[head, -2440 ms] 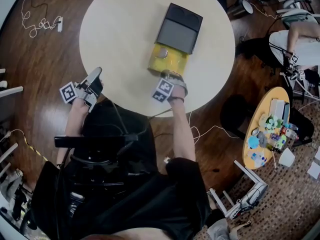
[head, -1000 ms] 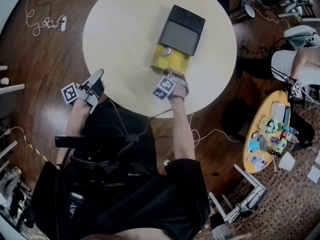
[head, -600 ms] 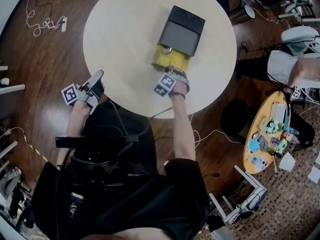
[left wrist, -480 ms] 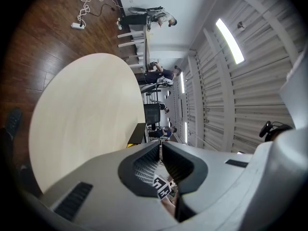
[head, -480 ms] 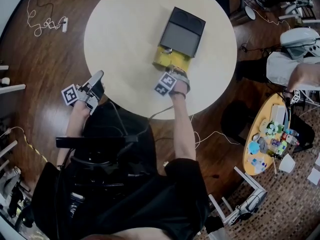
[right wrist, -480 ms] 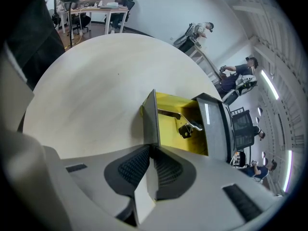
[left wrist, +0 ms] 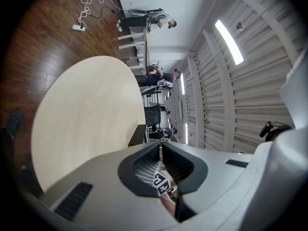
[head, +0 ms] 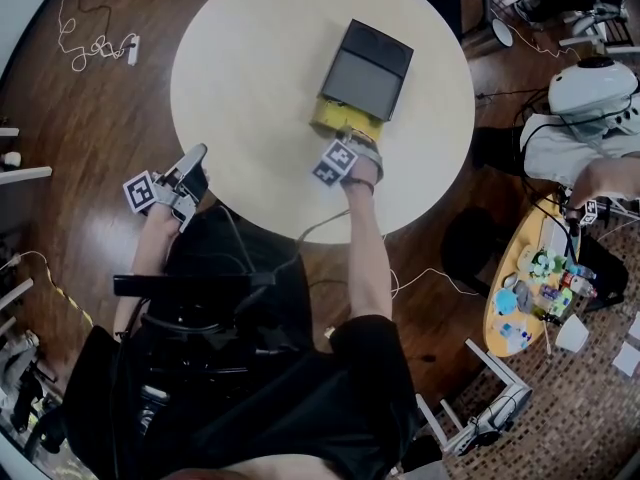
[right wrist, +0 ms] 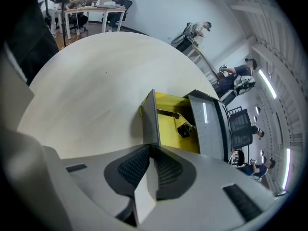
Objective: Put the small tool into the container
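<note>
From the head view, my left tongs (head: 195,155) hang just off the table (head: 250,58) edge. My right tongs (head: 345,136) meet the yellow drawer (head: 330,118) of the container (head: 368,56).

In the left gripper view, the jaws are together with nothing between them.

In the right gripper view, the jaws are clamped on the drawer's grey front panel (right wrist: 150,117). The small tool (right wrist: 185,129) lies inside the drawer.

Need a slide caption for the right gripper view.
Right gripper shut on the grey end wall of a yellow drawer with a small tool inside.
</note>
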The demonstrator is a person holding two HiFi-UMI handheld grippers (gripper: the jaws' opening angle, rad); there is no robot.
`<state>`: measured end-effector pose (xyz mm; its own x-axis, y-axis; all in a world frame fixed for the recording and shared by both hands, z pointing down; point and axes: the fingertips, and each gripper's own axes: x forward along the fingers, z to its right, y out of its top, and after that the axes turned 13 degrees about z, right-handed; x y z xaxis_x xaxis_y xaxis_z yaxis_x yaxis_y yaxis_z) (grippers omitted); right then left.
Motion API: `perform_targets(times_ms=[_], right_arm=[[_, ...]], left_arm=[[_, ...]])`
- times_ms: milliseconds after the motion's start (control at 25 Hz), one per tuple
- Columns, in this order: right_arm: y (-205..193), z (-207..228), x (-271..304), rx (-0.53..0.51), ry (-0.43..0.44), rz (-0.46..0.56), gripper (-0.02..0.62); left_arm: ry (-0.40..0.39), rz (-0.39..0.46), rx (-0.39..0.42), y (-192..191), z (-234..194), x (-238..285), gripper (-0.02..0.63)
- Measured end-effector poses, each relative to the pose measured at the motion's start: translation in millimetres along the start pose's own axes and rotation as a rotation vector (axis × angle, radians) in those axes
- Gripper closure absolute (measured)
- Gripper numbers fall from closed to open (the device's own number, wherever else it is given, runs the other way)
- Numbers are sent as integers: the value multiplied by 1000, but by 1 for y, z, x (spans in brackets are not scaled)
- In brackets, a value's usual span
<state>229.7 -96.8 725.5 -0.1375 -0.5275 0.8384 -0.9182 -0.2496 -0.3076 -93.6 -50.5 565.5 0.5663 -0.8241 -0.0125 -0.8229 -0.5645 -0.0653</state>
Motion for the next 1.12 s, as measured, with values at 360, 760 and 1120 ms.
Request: perform_targets(times_ms=[360,760,1120], right_arm=[[0,16,6,9,-9,0,554],[-1,30,13,27,-24,-6,552],[1,45,19,54,-50,-11,548]], left_arm=[[5,2,0,-2,0,-2,586],[11,3,0,0,-2,-1,586],[15,-12,0,-1,-2,1,586]])
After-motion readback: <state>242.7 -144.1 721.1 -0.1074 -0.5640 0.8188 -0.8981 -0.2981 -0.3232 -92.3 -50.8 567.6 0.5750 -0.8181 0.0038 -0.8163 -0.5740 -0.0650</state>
